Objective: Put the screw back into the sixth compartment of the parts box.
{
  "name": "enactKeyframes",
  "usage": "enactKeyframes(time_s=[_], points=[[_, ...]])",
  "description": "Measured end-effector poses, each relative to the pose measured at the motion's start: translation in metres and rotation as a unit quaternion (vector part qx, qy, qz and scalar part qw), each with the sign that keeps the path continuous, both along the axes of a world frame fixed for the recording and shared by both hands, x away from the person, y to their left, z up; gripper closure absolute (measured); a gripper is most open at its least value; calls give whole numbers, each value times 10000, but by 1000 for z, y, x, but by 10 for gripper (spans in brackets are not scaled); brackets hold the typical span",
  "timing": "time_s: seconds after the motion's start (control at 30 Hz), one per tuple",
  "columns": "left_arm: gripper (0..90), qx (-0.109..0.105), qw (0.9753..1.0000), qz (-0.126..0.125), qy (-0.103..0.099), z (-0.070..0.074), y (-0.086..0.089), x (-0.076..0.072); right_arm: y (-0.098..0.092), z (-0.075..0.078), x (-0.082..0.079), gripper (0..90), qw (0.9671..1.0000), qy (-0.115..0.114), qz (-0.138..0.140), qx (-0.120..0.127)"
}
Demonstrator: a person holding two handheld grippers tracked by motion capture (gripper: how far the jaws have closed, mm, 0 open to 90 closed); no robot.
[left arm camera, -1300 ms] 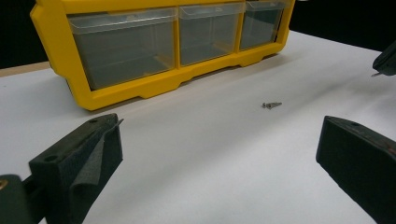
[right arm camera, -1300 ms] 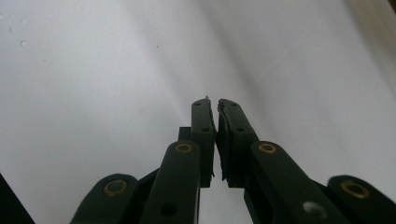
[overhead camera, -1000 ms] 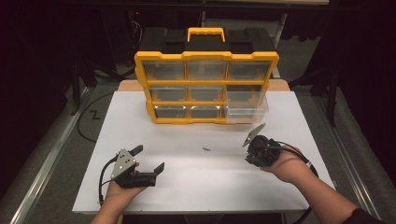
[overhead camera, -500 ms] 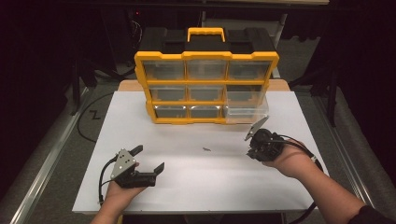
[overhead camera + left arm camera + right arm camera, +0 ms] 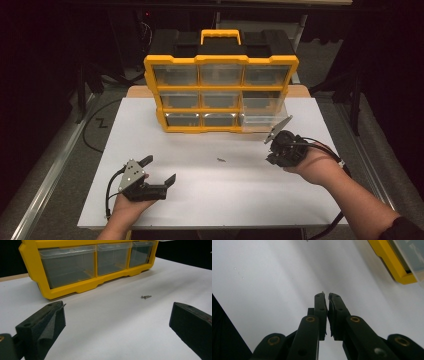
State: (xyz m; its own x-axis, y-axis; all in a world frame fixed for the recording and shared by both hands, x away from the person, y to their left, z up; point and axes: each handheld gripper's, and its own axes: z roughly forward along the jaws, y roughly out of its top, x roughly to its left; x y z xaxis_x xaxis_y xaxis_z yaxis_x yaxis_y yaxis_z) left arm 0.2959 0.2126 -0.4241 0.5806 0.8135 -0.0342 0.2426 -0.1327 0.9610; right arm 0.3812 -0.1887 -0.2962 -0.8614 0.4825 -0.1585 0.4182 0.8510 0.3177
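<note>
A small dark screw (image 5: 220,160) lies loose on the white table (image 5: 210,200), in front of a yellow organizer (image 5: 221,61) with clear drawers. My left gripper (image 5: 160,169) rests at the front left, open wide with nothing between its jaws. In the left gripper view (image 5: 117,312) the screw (image 5: 146,297) lies ahead, nearer the right jaw. My right gripper (image 5: 270,156) is held right of the screw, jaws shut with nothing visibly between them (image 5: 327,296). In the right gripper view the screw (image 5: 306,240) is just at the top edge.
The organizer's bottom-right drawer (image 5: 264,122) sticks out a little toward the right gripper. A black case with a yellow handle (image 5: 220,36) tops the organizer. Its yellow corner (image 5: 397,268) shows at the upper right of the right gripper view. A cable (image 5: 95,125) lies on the floor at the left.
My right gripper has moved a little away from the person, toward the organizer's bottom-right drawer. The left gripper and the screw have stayed put.
</note>
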Motion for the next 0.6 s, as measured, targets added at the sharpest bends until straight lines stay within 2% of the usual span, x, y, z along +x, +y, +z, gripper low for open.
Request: enactKeyframes(time_s=[0.6], points=[[12, -25, 10000, 3, -1, 0, 0, 0, -1, 24, 4, 875, 9999, -100, 10, 13]])
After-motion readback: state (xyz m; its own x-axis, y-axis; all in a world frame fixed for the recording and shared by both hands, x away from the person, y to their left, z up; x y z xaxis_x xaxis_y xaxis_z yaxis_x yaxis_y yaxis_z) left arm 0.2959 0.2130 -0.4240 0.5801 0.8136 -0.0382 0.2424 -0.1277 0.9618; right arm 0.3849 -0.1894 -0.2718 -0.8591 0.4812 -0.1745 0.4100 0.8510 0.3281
